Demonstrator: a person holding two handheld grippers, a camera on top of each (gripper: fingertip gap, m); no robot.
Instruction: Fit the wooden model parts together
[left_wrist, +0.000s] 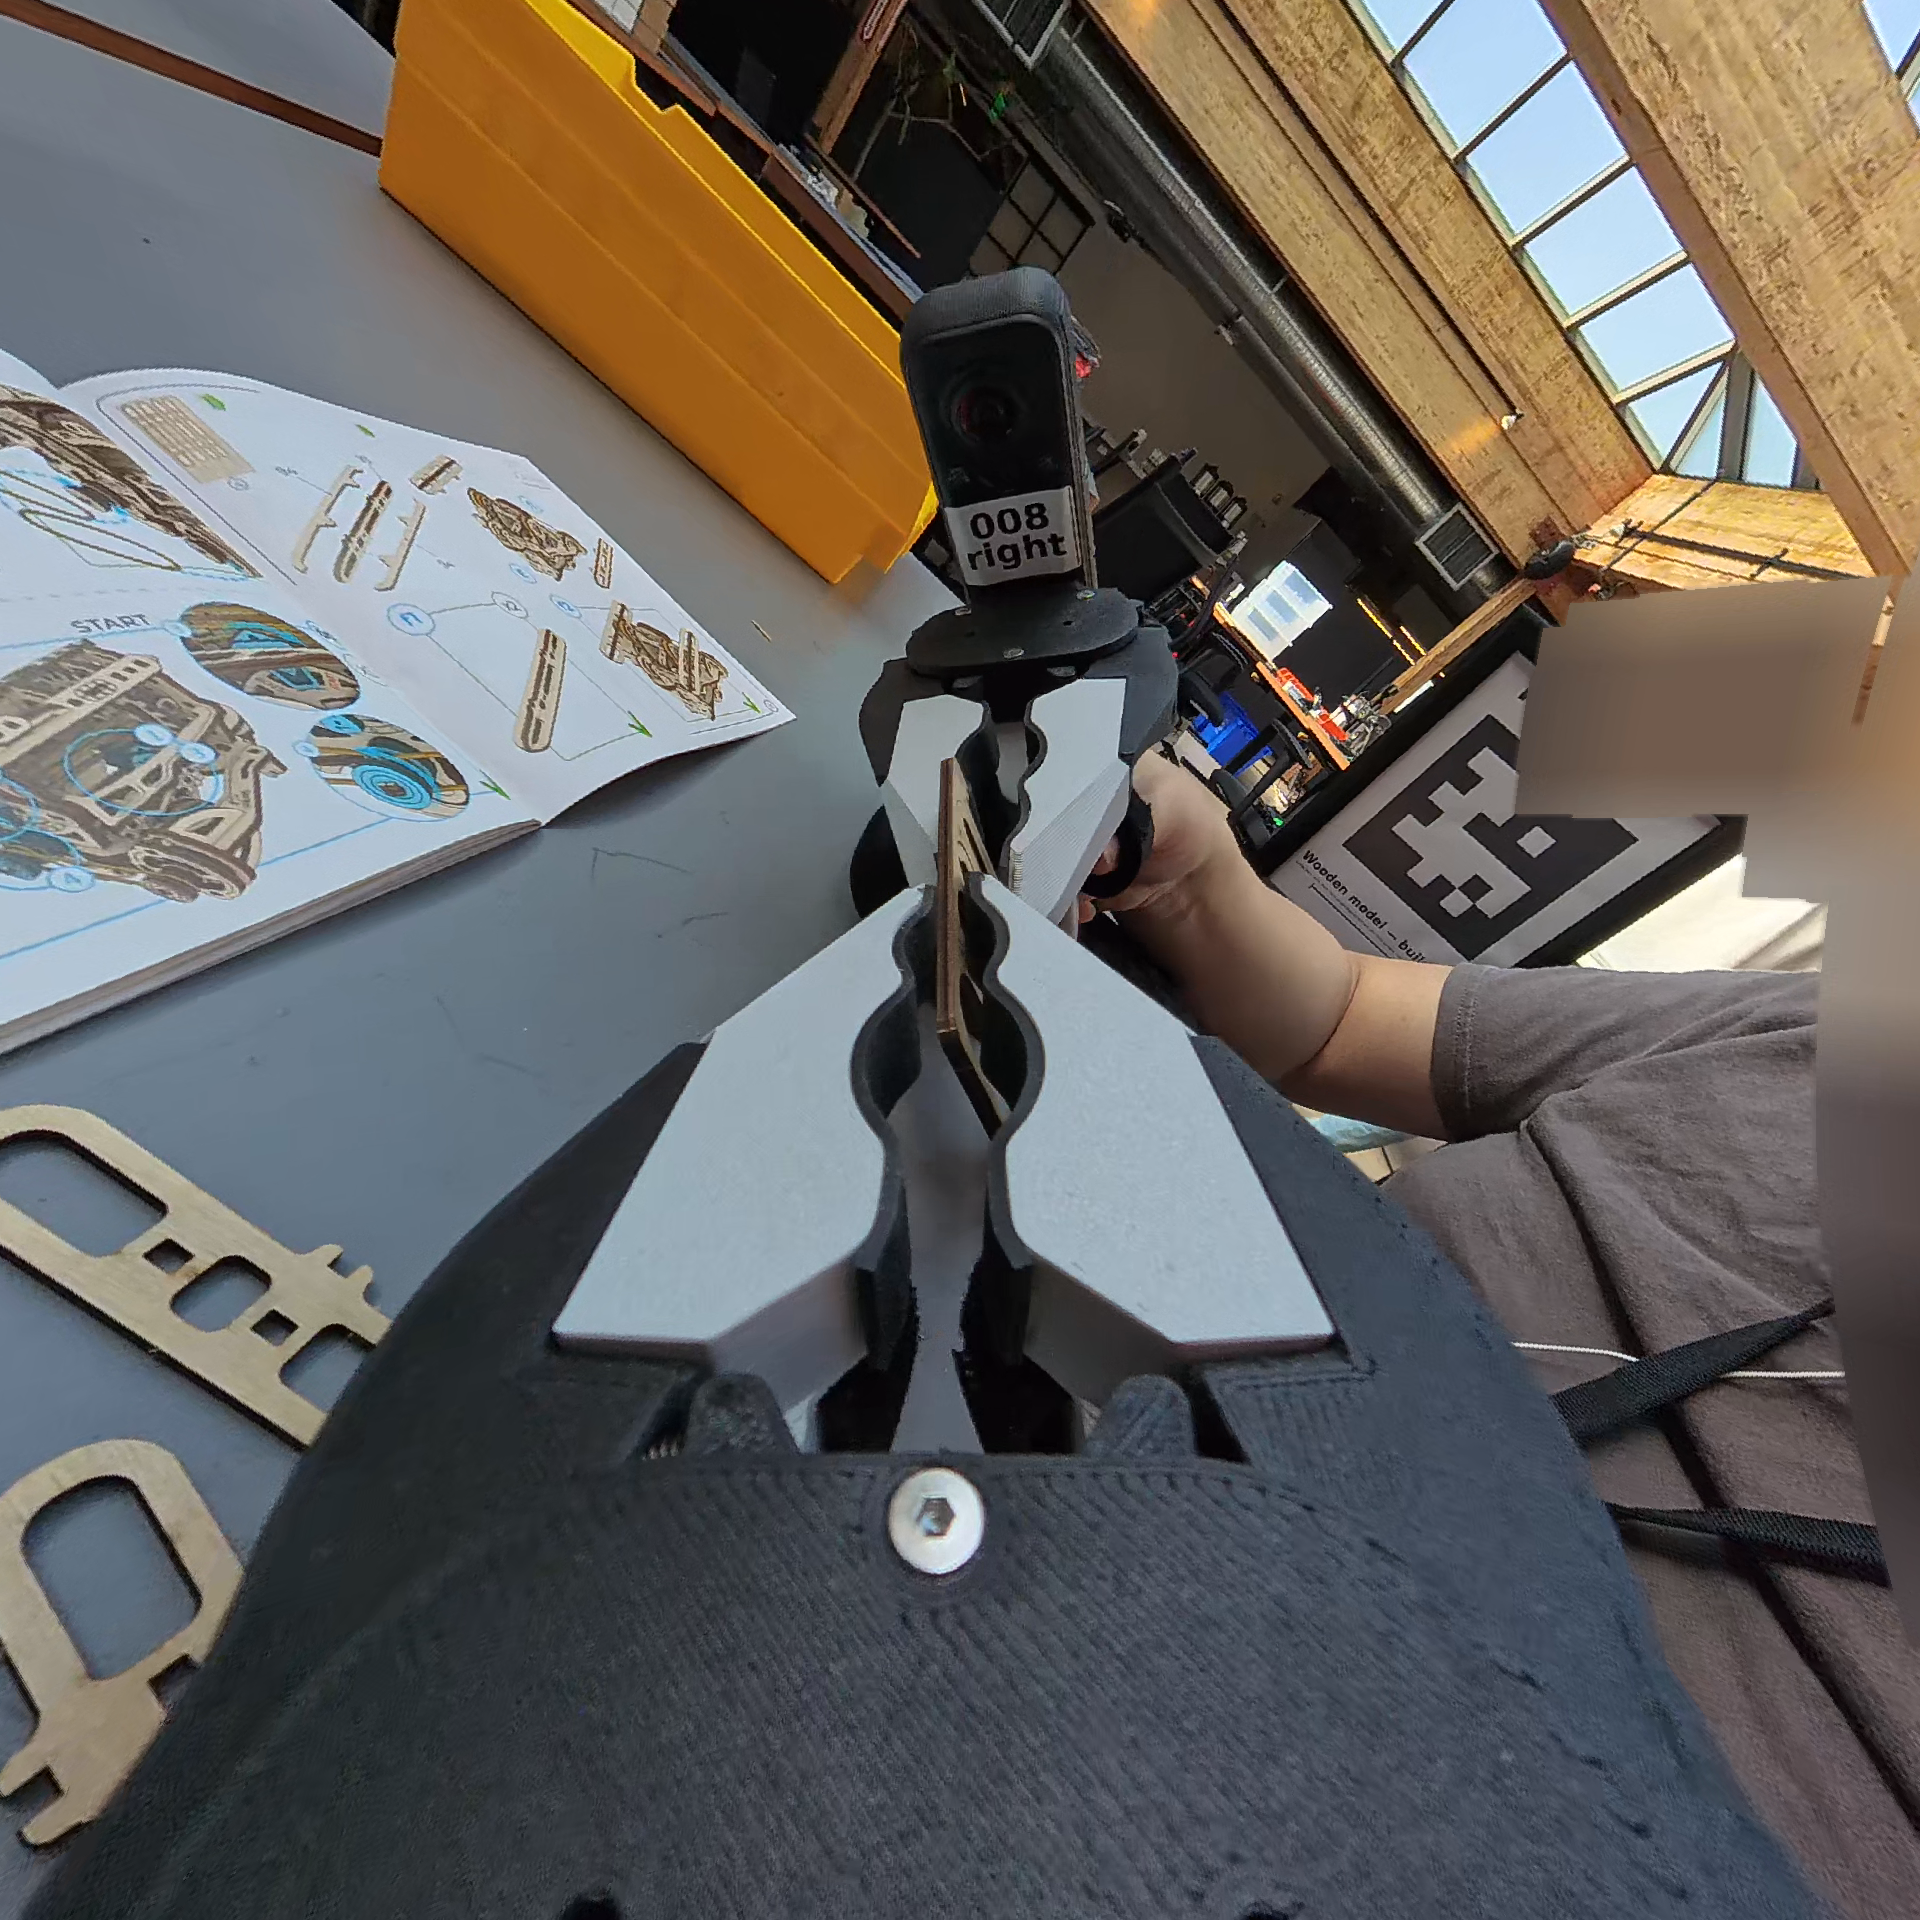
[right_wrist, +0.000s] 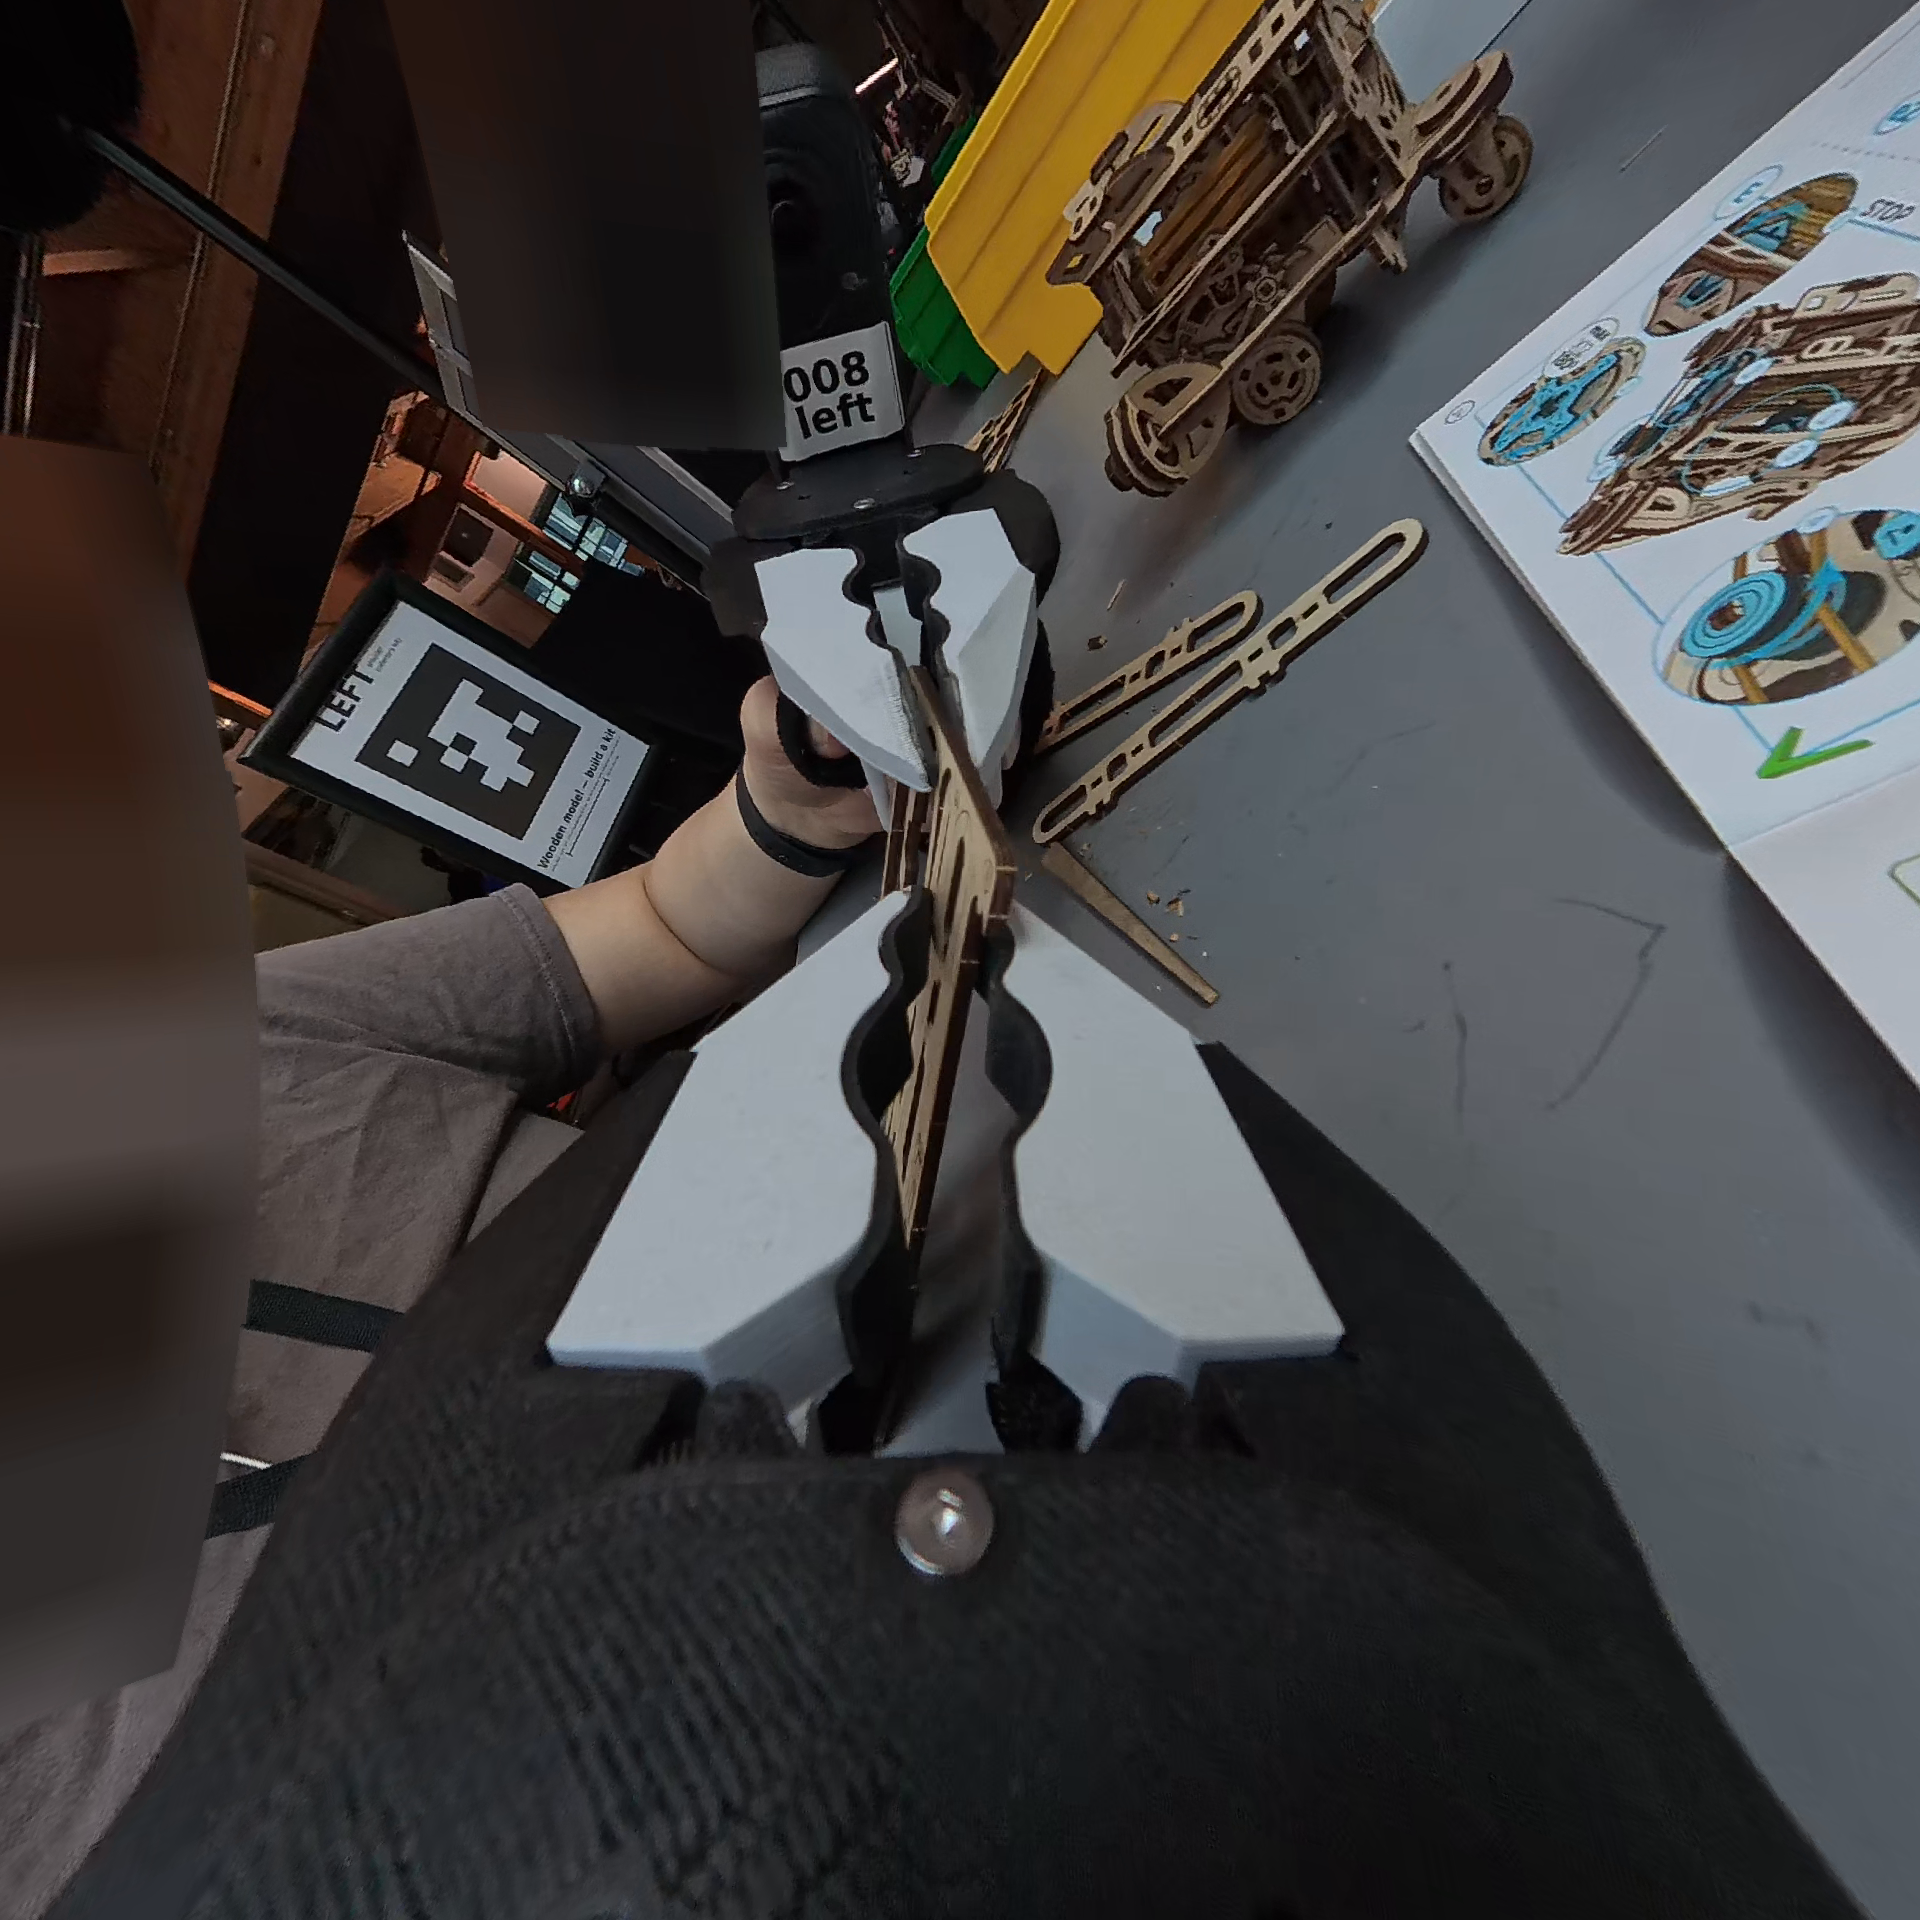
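- Between the two grippers, one thin wooden panel (right_wrist: 951, 935): left gripper (left_wrist: 961, 940) and right gripper (right_wrist: 951, 940) each clamp an end, tips nearly meeting.
- Beyond the right gripper: one built model (right_wrist: 1268, 260), one booklet (right_wrist: 1714, 540).
- Three loose strips (right_wrist: 1226, 696) lie past its tips.
- Judged light, stiff, brittle; grip flat faces, away from tabs.
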